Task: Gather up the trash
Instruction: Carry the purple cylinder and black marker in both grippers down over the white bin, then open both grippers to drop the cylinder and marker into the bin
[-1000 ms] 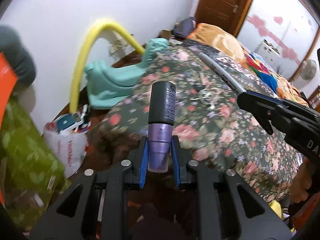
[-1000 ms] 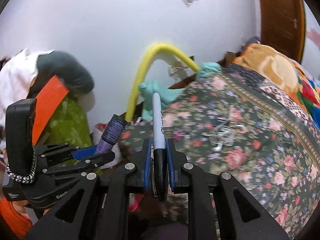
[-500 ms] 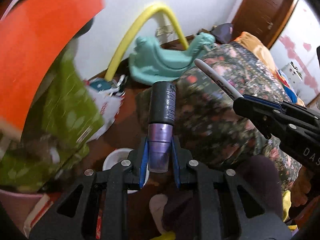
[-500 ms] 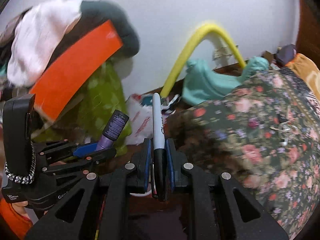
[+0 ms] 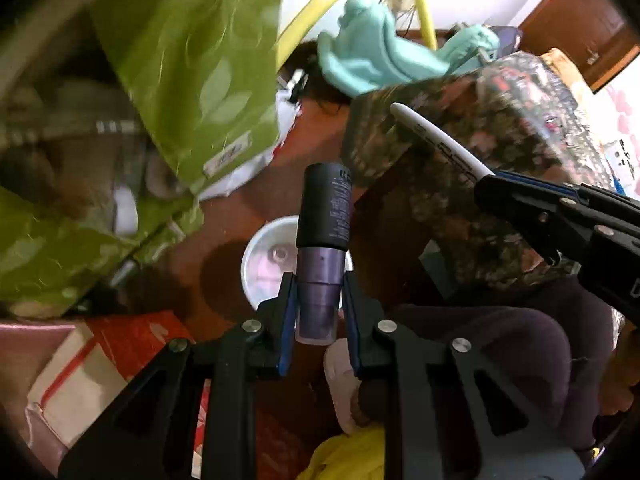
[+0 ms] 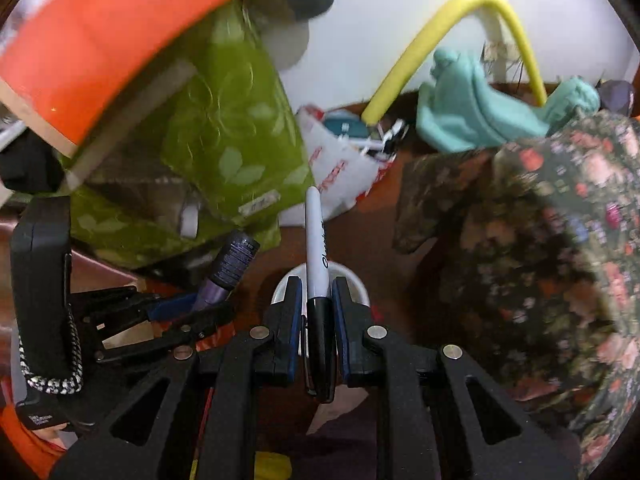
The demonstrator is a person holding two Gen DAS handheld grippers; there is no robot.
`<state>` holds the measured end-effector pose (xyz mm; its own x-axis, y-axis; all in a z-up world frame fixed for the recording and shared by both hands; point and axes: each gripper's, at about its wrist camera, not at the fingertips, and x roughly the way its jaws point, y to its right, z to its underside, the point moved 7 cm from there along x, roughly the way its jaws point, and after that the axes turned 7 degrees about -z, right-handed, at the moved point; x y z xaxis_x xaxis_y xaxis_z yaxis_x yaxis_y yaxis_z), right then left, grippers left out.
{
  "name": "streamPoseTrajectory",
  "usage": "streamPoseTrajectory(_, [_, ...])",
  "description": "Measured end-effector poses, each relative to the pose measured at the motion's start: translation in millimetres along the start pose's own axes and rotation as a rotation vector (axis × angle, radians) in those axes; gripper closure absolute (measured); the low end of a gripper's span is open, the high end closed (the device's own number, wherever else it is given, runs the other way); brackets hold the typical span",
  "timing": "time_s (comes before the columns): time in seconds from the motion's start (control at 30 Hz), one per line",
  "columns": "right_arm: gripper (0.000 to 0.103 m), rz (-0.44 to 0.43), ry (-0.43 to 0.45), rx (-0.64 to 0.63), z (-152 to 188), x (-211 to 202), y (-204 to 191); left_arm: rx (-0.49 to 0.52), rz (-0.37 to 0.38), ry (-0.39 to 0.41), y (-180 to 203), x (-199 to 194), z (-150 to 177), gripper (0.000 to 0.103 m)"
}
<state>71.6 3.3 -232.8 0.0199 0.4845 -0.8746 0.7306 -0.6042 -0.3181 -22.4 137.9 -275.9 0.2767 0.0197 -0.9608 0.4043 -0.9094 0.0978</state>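
Note:
My left gripper (image 5: 319,308) is shut on a purple cosmetic tube with a black cap (image 5: 323,236), held upright over a white round bin (image 5: 264,264) on the brown floor. My right gripper (image 6: 317,312) is shut on a white marker with a black cap (image 6: 317,248), also above the white bin (image 6: 356,280). The left gripper and tube show at the left of the right wrist view (image 6: 228,268). The right gripper with the marker shows at the right of the left wrist view (image 5: 440,144).
A floral bedspread (image 5: 500,152) hangs at the right. A green leaf-print bag (image 5: 192,80) and a white plastic bag of rubbish (image 6: 340,168) sit left of the bin. A teal plastic seat (image 6: 472,120) and a yellow tube (image 6: 420,52) stand by the wall. A red box (image 5: 100,360) lies low left.
Both grippers have swung down and left from the bed toward the floor. The white bin has come into view right under the held tube and marker.

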Motion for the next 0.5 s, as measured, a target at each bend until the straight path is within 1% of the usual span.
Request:
streamPoseTrajectory(0.2, [0.089, -0.025, -0.107, 0.065, -1.0, 46.0, 10.1, -0.043, 0.018, -0.098, -11.5, 44.1, 5.9, 0.082])
streamPoseTrajectory(0.37, [0.088, -0.032, -0.146, 0.09, -4.6, 62.9, 13.2, -0.059, 0.019, -0.131, -14.6, 62.8, 2.9, 0.082])
streamPoseTrajectory(0.5, [0.087, -0.09, -0.183, 0.14, -7.4, 74.3, 18.0, -0.092, 0.009, -0.147, -19.9, 70.6, -4.8, 0.08])
